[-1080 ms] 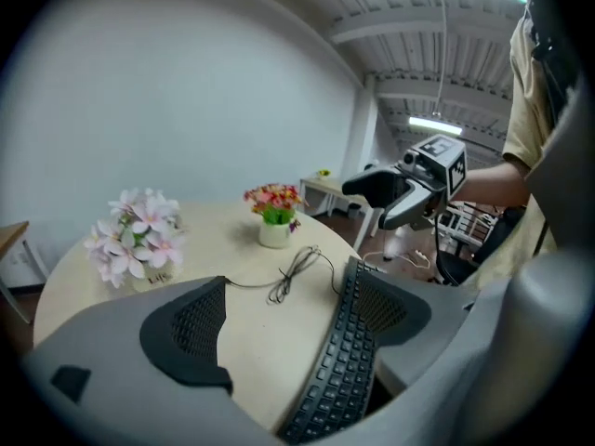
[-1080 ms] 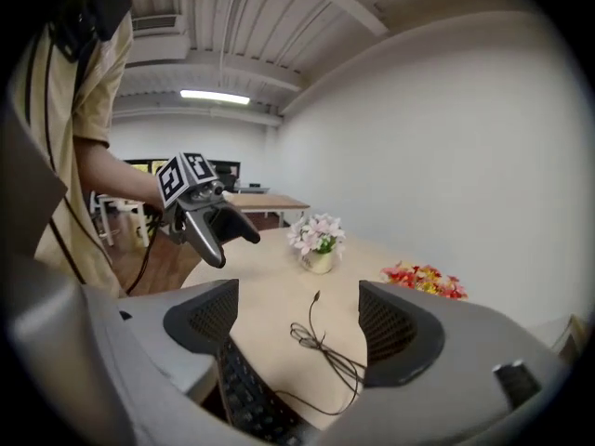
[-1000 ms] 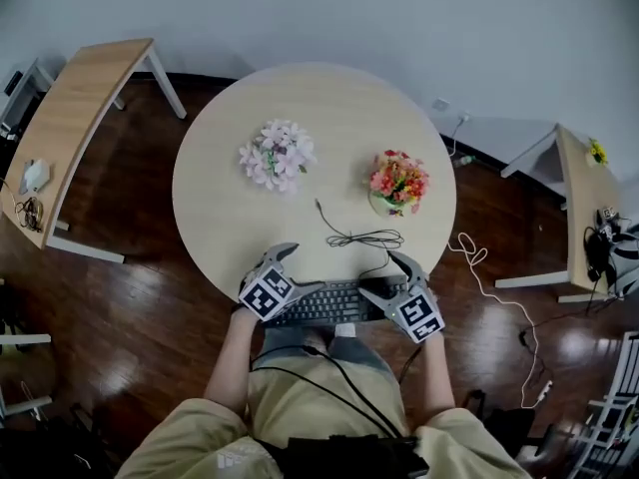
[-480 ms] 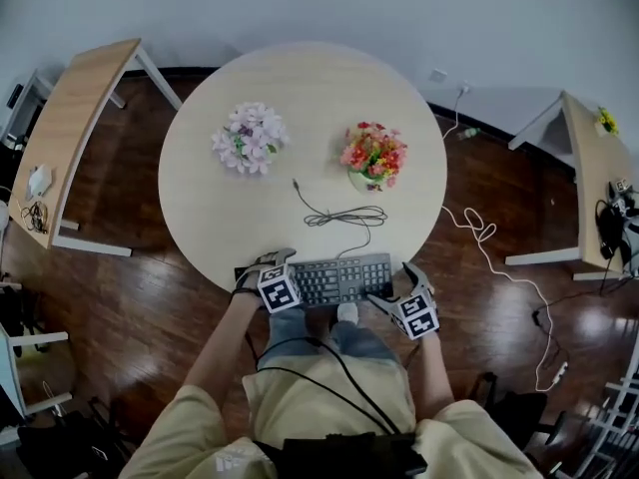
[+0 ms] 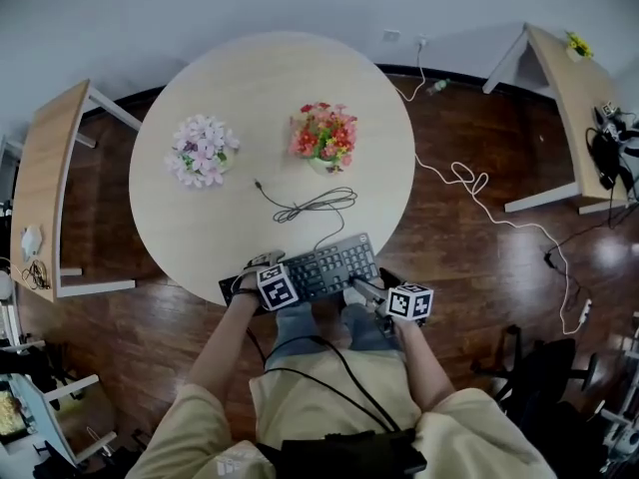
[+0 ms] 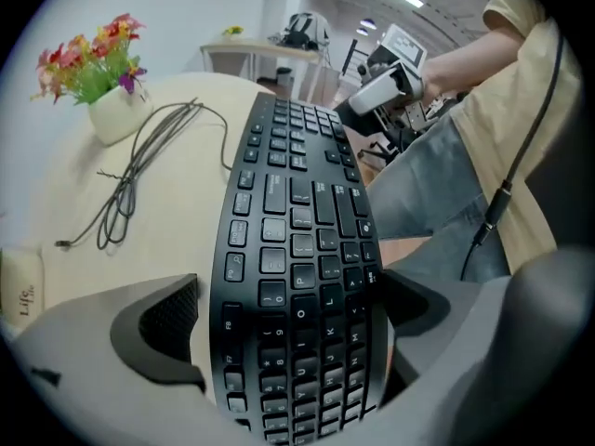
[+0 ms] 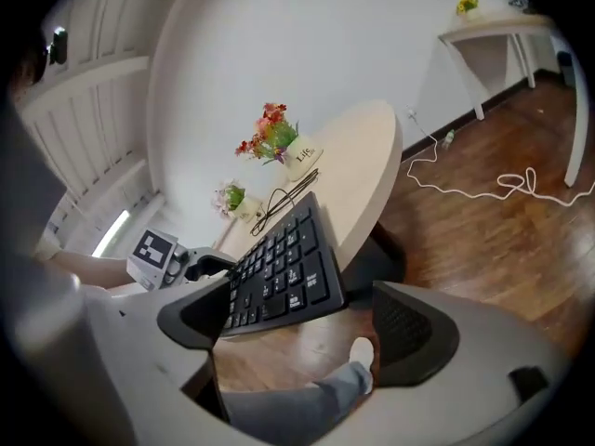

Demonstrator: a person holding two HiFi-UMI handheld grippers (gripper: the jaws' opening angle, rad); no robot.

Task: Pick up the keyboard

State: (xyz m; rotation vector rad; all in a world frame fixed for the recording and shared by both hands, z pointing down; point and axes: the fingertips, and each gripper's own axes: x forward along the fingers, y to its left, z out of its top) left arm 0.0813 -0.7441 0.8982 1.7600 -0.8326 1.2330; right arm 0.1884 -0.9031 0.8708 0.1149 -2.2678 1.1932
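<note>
Closest to you, your grey trouser legs [image 5: 312,324] fill the gap under the rim of the round desk [image 5: 270,88]. Just above them the black keyboard [image 5: 321,265] lies slanted along the near edge of that desk, its right end poking out past the rim over the wooden floor [image 5: 479,257]. Your left gripper [image 6: 288,319] points steeply down over the keyboard's left end. Its jaws have just been opening and now stand wide, straddling the keyboard, a pad beside each long edge and neither clamping it. Your right gripper [image 7: 307,328] sits at the overhanging right end. Its jaws have just been closing a little, yet they are well apart, with the keyboard's corner by one pad and a clear gap to the other. Beyond the keyboard its thin cable [image 5: 310,206] lies coiled loosely on the desk. Farther on stand a pot of red flowers [image 5: 322,136] and, to its left, a pot of pink flowers [image 5: 203,150]. A white cord [image 5: 469,183] trails over the floor to the right.
</note>
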